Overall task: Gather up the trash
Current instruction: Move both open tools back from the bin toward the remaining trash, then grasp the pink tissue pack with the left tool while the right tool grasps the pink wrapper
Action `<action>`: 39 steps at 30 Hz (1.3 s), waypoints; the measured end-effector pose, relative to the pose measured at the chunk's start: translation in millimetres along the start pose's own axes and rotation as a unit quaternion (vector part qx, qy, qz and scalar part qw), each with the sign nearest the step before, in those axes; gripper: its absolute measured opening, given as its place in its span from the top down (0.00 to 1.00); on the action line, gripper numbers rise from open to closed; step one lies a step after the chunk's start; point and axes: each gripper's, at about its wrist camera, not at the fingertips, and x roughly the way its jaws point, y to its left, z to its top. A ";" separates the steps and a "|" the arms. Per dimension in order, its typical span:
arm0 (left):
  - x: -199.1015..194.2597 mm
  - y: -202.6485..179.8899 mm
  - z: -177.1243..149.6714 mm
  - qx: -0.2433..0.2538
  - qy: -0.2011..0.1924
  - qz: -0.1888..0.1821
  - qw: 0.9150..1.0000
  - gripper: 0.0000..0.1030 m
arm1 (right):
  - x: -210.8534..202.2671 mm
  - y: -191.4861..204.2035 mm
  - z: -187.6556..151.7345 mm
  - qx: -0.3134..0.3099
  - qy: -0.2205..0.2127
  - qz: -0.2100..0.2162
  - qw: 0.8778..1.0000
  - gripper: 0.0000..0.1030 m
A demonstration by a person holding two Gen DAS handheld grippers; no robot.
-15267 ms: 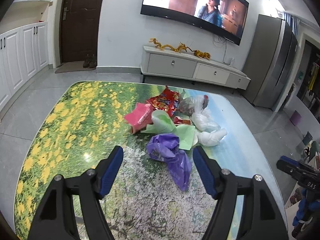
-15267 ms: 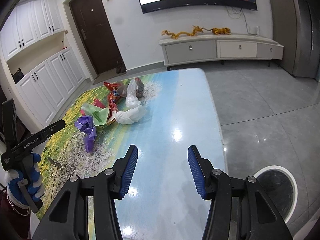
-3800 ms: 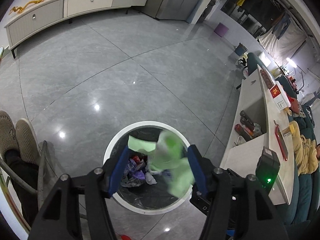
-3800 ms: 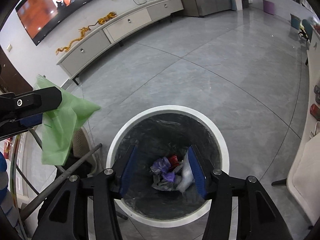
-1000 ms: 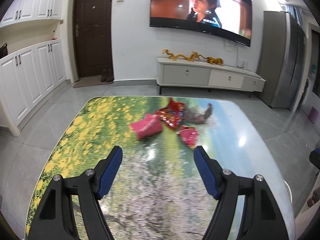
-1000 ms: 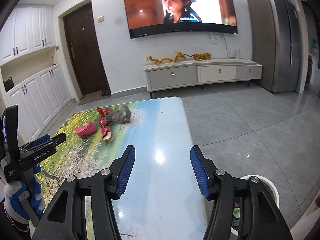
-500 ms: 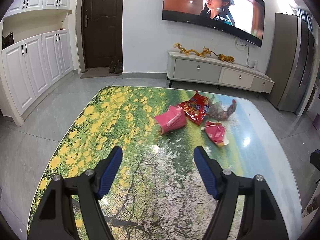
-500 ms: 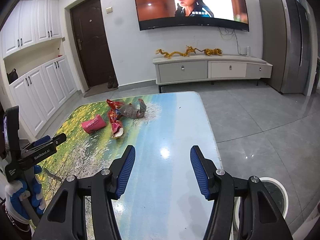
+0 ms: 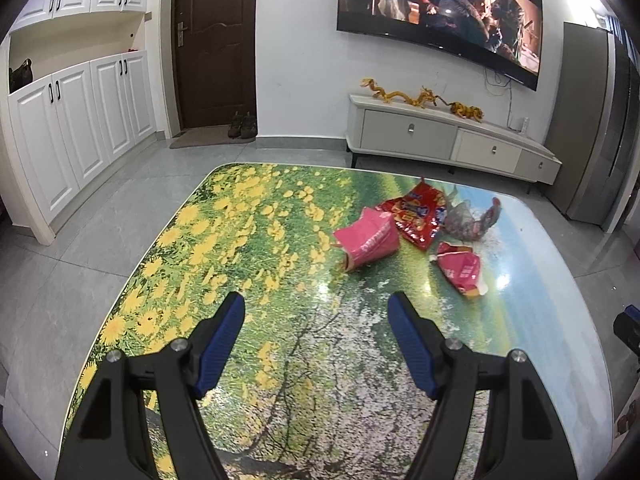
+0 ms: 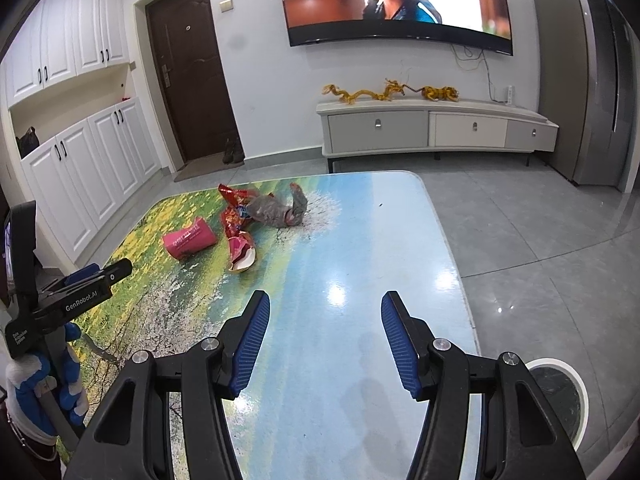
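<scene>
Now spread and empty: left gripper (image 9: 316,320), then right gripper (image 10: 324,312), ready for another pickup. Ahead at 1 o'clock on the table (image 9: 248,240), 4 leftovers: pink packet (image 9: 368,236), red snack bag (image 9: 416,212), grey bag (image 9: 468,220), small red wrapper (image 9: 460,268). At 4 o'clock, trash bin (image 10: 560,392).

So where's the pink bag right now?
The pink bag lies on its side on the flowery table, ahead of the left tongs. It sits just left of the red snack wrapper in that view.
</scene>
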 end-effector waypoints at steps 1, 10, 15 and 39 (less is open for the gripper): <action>0.8 1.1 -0.3 0.000 0.001 0.001 1.000 0.30 | 3.1 2.0 -0.1 -0.002 0.002 0.002 1.000 0.44; 12.8 9.3 -2.2 -0.006 0.013 0.007 1.000 0.30 | 25.1 14.4 -1.2 -0.014 0.021 0.019 1.000 0.44; 19.5 8.0 -0.9 -0.003 0.018 0.007 1.000 0.30 | 34.8 17.2 0.3 -0.014 0.028 0.025 0.999 0.44; 54.3 10.2 31.2 0.015 0.032 -0.132 0.991 0.30 | 89.9 46.6 27.8 -0.043 0.043 0.084 0.995 0.44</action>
